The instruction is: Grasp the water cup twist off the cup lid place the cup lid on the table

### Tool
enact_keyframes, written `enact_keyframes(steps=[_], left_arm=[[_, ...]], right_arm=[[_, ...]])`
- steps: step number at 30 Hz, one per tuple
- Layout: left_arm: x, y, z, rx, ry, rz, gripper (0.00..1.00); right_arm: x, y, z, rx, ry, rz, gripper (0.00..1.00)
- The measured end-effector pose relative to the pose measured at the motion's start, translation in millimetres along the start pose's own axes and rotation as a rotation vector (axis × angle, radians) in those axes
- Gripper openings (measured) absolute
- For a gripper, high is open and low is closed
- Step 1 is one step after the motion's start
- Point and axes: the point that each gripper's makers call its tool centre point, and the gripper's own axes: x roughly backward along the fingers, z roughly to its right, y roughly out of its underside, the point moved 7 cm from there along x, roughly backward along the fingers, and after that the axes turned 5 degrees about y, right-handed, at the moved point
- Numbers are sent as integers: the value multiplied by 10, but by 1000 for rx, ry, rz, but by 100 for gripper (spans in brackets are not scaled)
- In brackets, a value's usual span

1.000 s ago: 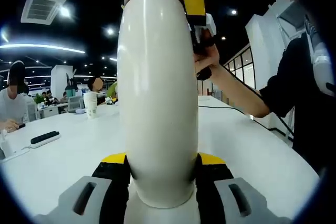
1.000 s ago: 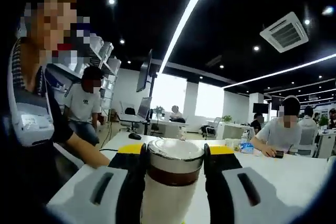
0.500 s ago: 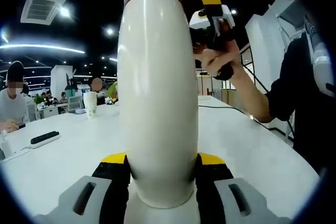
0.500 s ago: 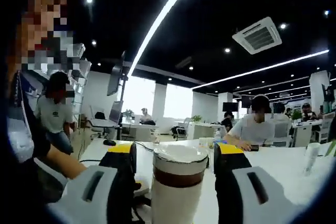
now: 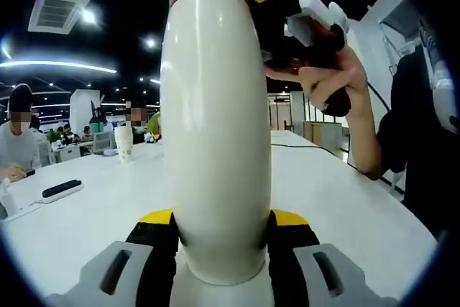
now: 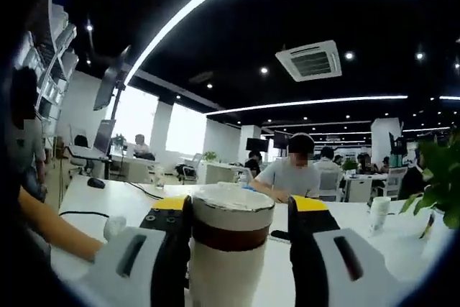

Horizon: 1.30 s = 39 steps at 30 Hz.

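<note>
The white table (image 5: pixel 86 213) lay broad and bare around the water cup (image 5: pixel 215 141), its right edge near the person's sleeve. The left gripper (image 5: pixel 219 231) clamped the cup's lower body, holding it upright. In the right gripper view, the right gripper (image 6: pixel 233 210) had closed its yellow-tipped jaws on the cup lid (image 6: pixel 231 210) above the brown band.

Open-plan office: dark ceiling with air vent (image 6: pixel 313 60) at 1 o'clock, strip light (image 6: pixel 194 6) at 11 o'clock; white table (image 5: pixel 93 206) below.
</note>
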Motion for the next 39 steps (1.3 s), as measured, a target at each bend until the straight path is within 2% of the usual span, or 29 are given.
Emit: enact_keyframes(steps=[3,6,10,19,21,24,27,29,32,35,36,39], left_arm=[[1,1,1,0,0,-1,50],[-1,1,2,-1,1,-1,50],[-3,0,4,-3,2,-1,50],[-10,0,9,-2,1,-1,50],[-12,0,11,-2,1,-1,50],[-14,1,13,-3,1,-2,50],[-20,0,17,-5,2,-2,50],[-21,-1,17,-6,2,-3,50],[-22,-1,14,-6,3,-3,50],[-24,-1,14,-7,3,-3,50],[-24,-1,14,-7,3,-4,50],[-25,-1,14,-8,2,-4,50]], right_arm=[[-4,19,-51,-35,-71,-8,48],[20,14,-25,-9,-112,-11,48],[8,18,10,-28,-225,-14,47],[-117,43,147,-77,-608,-20,47],[-147,56,169,-72,-665,-15,47],[-166,66,192,-60,-698,-13,47],[-155,70,179,-56,-697,-12,48],[-135,69,178,-55,-660,-15,48],[-60,65,173,-33,-558,-3,50],[49,9,133,-81,-451,25,62],[90,-12,118,-91,-386,27,62],[174,-75,50,-64,-252,52,62]])
